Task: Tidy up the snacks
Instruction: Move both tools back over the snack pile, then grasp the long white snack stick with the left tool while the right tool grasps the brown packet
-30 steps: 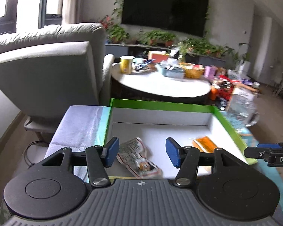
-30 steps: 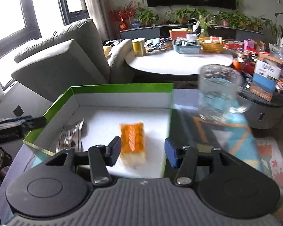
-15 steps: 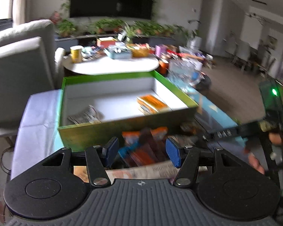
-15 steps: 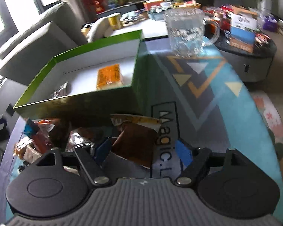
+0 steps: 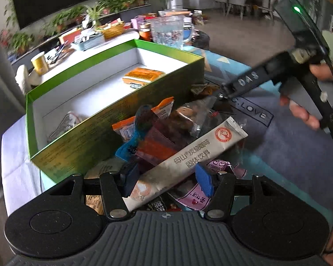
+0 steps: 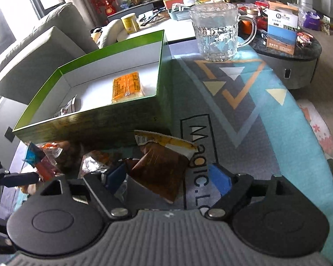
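A green box [image 5: 113,115] [image 6: 95,124] with a white inside holds an orange packet [image 5: 144,75] [image 6: 126,86] and a silvery packet [image 5: 66,122] [image 6: 66,108]. A pile of snack packets [image 5: 157,133] lies on the mat in front of it. My left gripper [image 5: 165,178] is open, its pads on either side of a long silver coffee stick [image 5: 188,155]. My right gripper [image 6: 166,177] is open around a brown packet [image 6: 159,166]. The right gripper also shows in the left wrist view [image 5: 244,84], at the pile's far side.
A glass mug [image 6: 217,31] [image 5: 168,31] stands on the patterned mat [image 6: 244,102] behind the box's right corner. A grey armchair [image 6: 33,51] is at the left. Cluttered low tables [image 6: 288,44] stand behind.
Both grippers have drawn back from over the box and dropped to the snack pile in front of it. The left now straddles the coffee stick, the right the brown packet.
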Demonstrator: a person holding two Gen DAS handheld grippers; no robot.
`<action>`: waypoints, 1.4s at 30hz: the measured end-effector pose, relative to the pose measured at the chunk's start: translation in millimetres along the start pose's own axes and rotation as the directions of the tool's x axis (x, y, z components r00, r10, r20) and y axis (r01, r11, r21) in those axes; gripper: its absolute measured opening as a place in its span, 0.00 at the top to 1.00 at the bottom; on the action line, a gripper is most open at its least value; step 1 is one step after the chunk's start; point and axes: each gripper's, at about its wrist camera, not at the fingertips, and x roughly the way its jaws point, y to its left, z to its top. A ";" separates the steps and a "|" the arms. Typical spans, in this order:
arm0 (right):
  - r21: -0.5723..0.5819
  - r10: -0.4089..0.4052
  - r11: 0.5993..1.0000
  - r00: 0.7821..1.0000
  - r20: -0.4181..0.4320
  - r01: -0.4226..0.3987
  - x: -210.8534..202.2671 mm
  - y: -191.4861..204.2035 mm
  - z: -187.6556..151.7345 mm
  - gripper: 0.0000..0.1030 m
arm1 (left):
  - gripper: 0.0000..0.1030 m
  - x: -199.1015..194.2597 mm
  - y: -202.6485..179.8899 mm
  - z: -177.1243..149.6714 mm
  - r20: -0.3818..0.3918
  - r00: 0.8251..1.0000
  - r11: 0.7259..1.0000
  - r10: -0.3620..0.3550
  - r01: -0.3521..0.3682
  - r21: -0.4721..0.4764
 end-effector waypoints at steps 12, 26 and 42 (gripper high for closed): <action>-0.015 -0.032 0.999 0.999 -0.015 0.031 8.0 19.0 -0.4 0.51 | 0.55 3.2 3.3 -14.1 -0.044 0.998 0.988 -0.046 0.039 -0.146; -0.072 -0.109 0.992 0.994 -0.016 0.107 7.8 15.2 -3.4 0.51 | 0.59 -21.8 -16.8 -34.6 -0.085 0.996 0.959 0.013 -0.036 -0.280; -0.135 -0.064 0.988 0.995 0.074 0.073 -14.3 14.4 -9.7 0.76 | 0.78 -41.1 -15.6 -21.6 0.061 0.998 0.938 -0.017 0.037 -0.346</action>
